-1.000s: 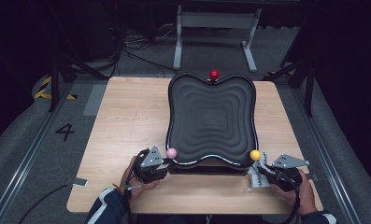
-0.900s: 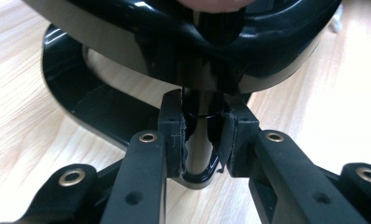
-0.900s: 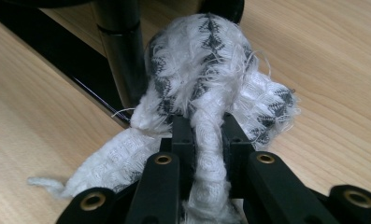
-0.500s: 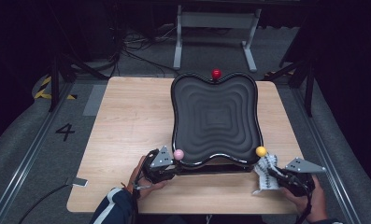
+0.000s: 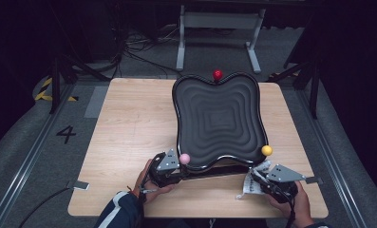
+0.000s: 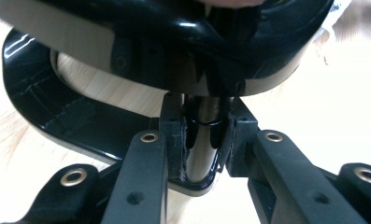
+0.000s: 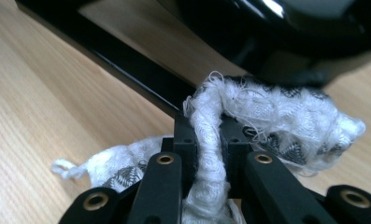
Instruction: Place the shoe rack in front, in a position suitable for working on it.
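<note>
A black wavy tray [image 5: 219,118] stands on a stand on the wooden table [image 5: 129,128]. It bears a red ball [image 5: 217,74] at its far edge, a pink ball [image 5: 184,158] at its near left corner and a yellow ball [image 5: 267,150] at its near right corner. My left gripper [image 5: 178,170] is under the pink ball. In the left gripper view my left gripper [image 6: 201,140] is shut on a glossy black post [image 6: 199,158] beneath the tray. My right gripper [image 5: 253,183] is by the near right corner. My right gripper [image 7: 209,135] is shut on a white cloth [image 7: 267,112], which bunches against the stand's black bar [image 7: 127,70].
The stand's curved black base [image 6: 57,116] lies on the table left of the post. The table's left half [image 5: 129,109] is bare wood. Beyond the table stand a grey metal frame [image 5: 214,23] and cables on the floor. A number 4 [image 5: 65,133] marks the floor at left.
The tray with its balls has shifted a little to the right, along with my left gripper. My right gripper swung out to the right with the cloth, then came back left.
</note>
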`<action>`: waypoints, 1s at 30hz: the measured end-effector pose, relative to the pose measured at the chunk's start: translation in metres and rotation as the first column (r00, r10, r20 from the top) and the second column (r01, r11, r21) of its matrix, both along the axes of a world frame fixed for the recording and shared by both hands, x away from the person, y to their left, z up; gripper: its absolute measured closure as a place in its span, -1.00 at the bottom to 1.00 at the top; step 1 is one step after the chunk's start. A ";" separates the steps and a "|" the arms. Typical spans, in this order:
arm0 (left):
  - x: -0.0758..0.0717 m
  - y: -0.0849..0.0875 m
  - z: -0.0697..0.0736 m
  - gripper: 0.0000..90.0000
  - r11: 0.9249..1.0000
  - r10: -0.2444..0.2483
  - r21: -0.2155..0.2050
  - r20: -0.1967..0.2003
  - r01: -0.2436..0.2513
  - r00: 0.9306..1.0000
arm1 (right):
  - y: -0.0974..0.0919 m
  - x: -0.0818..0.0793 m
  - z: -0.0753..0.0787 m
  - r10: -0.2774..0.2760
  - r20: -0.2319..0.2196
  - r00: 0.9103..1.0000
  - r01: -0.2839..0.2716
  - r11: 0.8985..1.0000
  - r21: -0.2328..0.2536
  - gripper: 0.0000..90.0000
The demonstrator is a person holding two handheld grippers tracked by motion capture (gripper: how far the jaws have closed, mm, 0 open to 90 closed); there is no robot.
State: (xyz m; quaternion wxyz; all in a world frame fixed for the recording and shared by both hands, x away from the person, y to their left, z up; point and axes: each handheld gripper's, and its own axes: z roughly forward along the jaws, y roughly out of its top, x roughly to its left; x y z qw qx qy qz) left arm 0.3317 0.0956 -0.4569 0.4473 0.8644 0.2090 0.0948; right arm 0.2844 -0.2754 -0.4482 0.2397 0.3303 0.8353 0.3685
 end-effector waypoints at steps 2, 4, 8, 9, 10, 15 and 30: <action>-0.001 -0.003 0.000 0.65 1.000 -0.009 -0.001 0.006 0.009 1.000 | -0.001 0.000 0.002 -0.004 0.024 1.000 0.003 1.000 0.007 0.80; -0.001 -0.006 -0.001 0.65 1.000 -0.011 -0.013 -0.003 0.011 1.000 | -0.004 0.003 0.003 -0.011 0.027 1.000 0.011 1.000 0.027 0.80; -0.001 -0.009 -0.001 0.65 1.000 -0.019 -0.011 -0.005 0.019 1.000 | 0.001 0.015 -0.003 -0.024 0.054 0.998 0.024 1.000 -0.006 0.80; -0.001 -0.012 -0.002 0.65 1.000 -0.021 -0.017 -0.004 0.021 1.000 | 0.002 0.017 -0.005 -0.026 0.055 0.998 0.026 1.000 -0.007 0.80; -0.002 -0.012 -0.002 0.65 1.000 -0.022 -0.013 -0.008 0.022 1.000 | 0.004 0.019 -0.006 -0.028 0.054 0.998 0.028 1.000 -0.006 0.80; -0.003 -0.017 -0.003 0.64 0.999 -0.037 -0.016 -0.008 0.037 0.999 | 0.015 0.024 -0.011 -0.012 0.067 0.998 0.011 1.000 0.024 0.80; -0.004 -0.022 -0.004 0.64 0.999 -0.037 -0.022 -0.019 0.037 0.999 | 0.052 0.038 -0.019 0.054 0.068 0.996 -0.057 0.997 0.049 0.80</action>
